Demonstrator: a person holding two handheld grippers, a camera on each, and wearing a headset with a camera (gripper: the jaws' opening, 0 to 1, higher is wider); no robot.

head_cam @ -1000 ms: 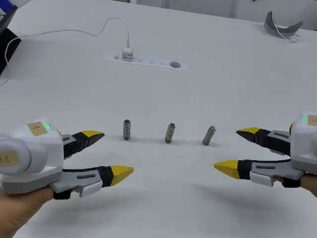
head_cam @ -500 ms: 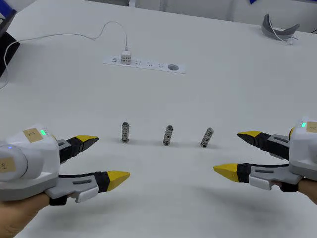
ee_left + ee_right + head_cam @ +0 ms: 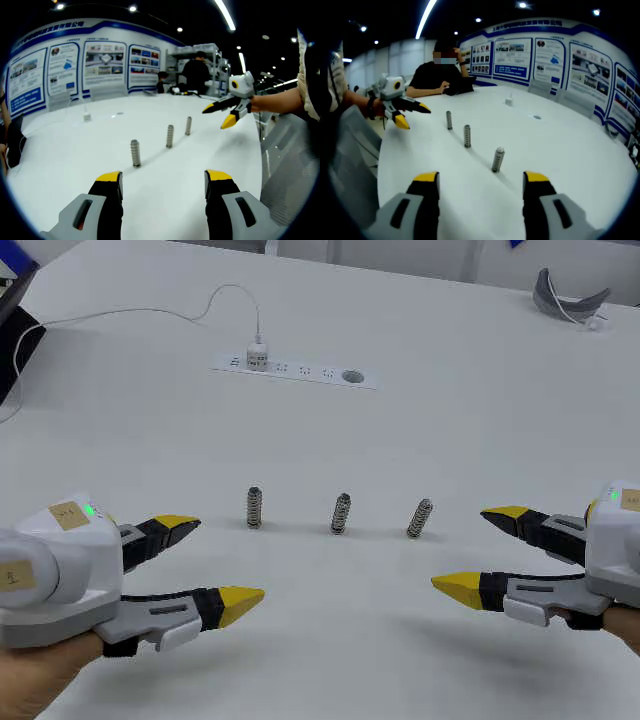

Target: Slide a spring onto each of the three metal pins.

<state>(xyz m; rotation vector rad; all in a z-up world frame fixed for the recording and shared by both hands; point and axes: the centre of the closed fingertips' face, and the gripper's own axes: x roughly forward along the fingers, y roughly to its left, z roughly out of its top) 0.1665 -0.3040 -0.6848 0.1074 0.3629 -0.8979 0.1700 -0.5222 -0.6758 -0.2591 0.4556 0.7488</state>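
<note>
Mid-frame on the white table (image 3: 400, 440), the three springs (image 3: 341, 513) already look seated over their upright pins (image 3: 499, 149), so little seems left to do, while the left claw (image 3: 222, 560) at lower left and the right claw (image 3: 462, 547) at lower right both gape empty.

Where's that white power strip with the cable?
In the head view the power strip lies on the table, far behind the row of springs, with its cable trailing off left.
</note>
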